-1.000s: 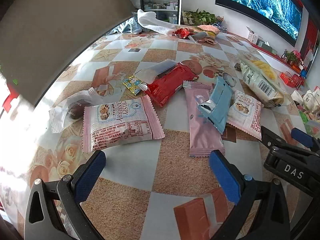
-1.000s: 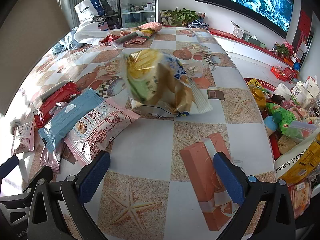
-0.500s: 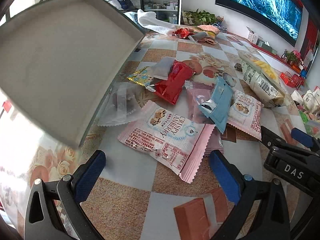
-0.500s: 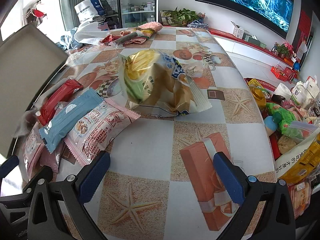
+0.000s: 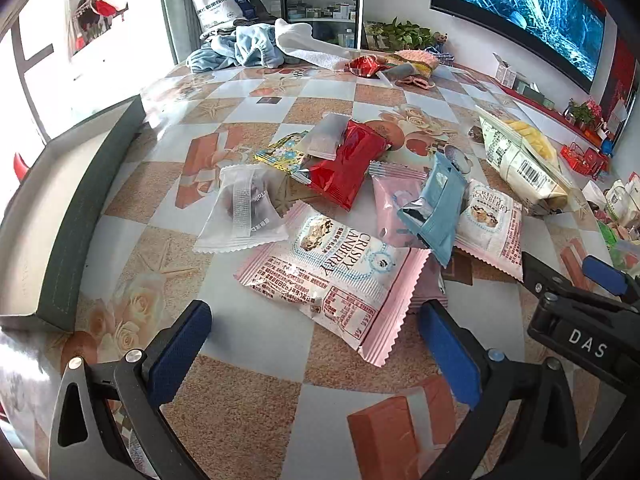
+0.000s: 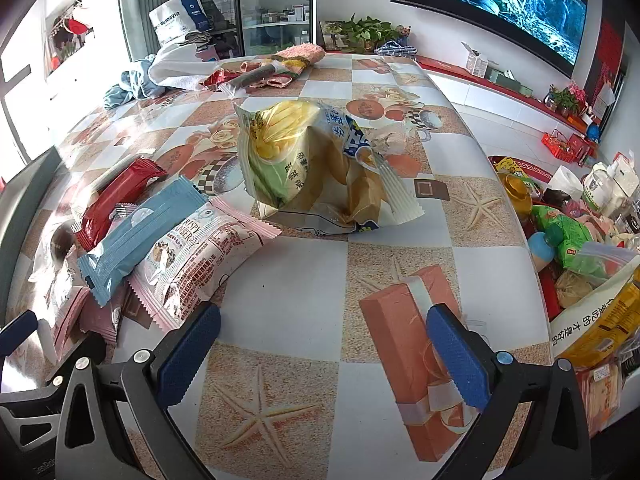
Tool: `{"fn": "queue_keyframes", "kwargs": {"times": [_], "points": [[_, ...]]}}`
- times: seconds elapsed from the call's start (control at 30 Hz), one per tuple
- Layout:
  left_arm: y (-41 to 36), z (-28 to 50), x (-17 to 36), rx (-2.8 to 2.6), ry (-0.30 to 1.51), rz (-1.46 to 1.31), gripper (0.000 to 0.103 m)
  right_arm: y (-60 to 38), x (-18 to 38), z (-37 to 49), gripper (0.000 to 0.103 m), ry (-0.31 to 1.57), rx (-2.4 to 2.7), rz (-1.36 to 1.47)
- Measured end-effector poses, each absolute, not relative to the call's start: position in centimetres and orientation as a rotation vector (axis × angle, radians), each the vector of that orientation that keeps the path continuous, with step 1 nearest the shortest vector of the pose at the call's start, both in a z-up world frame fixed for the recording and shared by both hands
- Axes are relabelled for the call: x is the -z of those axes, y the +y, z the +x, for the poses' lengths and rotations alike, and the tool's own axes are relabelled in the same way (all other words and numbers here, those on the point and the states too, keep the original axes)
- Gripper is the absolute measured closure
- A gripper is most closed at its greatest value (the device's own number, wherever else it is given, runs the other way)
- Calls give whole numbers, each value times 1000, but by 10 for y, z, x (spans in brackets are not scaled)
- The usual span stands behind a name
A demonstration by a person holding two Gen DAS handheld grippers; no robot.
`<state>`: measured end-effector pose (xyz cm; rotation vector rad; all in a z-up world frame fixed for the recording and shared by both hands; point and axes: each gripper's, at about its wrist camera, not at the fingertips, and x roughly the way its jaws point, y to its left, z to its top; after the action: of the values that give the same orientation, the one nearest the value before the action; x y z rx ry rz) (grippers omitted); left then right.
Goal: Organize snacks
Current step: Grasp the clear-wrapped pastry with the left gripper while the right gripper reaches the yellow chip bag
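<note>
Snack packets lie on the checked table (image 5: pixel 256 340). Both the left claw (image 5: pixel 316 354) and the right claw (image 6: pixel 324 354) are wide open, holding nothing.

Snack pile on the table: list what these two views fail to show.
- Plain pink packet, left wrist view: front covered by the light blue packet and the Crispy Cranberry packet.
- Dark tray, left wrist view: cut off by the left edge; its contents are unseen.
- Yellow-green bag, right wrist view: its crumpled print is only partly readable.
- Translucent white packet, left wrist view: contents are only a dark blur.
</note>
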<state>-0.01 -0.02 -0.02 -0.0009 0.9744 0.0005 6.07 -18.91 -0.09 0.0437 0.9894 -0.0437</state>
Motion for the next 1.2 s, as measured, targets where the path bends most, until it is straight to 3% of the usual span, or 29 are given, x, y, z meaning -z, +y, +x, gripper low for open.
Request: {"fn": "queue_keyframes", "kwargs": {"times": [0.73,0.83,1.1,1.2], "points": [[0,2,1,-53,967,51,0,-189,1,61,0,988,45,48],[1,8,1,-15,1039,74,0,-185,1,67,0,996,98,72],[1,35,-6,152,1309,277,0,-189,-2,85,0,1249,31,50],[15,44,-32,125,1304,222,0,-191,-1,86,0,1369,30,41]]}}
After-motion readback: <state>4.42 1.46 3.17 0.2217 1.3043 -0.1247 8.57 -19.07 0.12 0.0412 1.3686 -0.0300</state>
